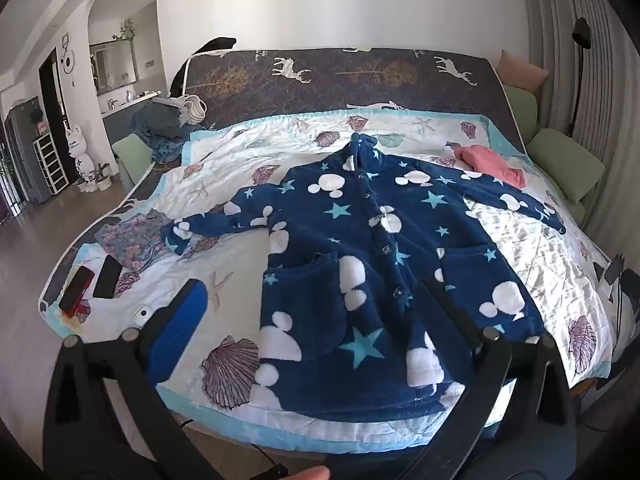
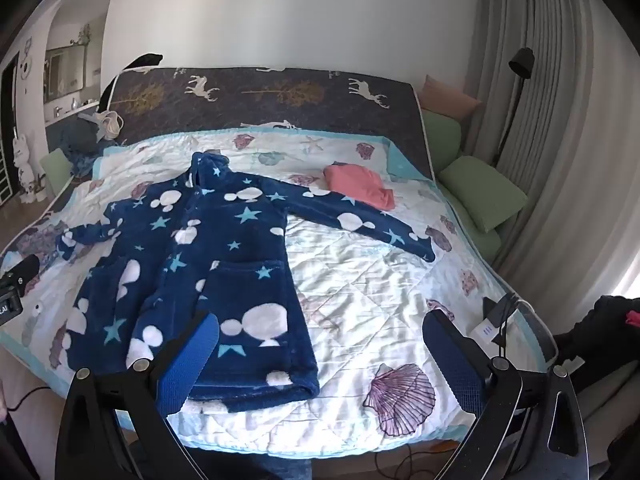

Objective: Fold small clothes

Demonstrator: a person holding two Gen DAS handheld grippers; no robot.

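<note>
Hovering over the spread navy fleece star-print robe (image 1: 360,248), my left gripper (image 1: 320,308) and right gripper (image 2: 320,344) gape empty; folding unstarted, sleeves likely first.

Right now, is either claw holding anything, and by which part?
Nothing. Left claw and right claw are open above the flat navy fleece star-print robe.

Robe (image 1: 360,248) lies spread flat on the bed (image 1: 540,256) before me; folded garment (image 1: 494,162) behind its right sleeve.
</note>
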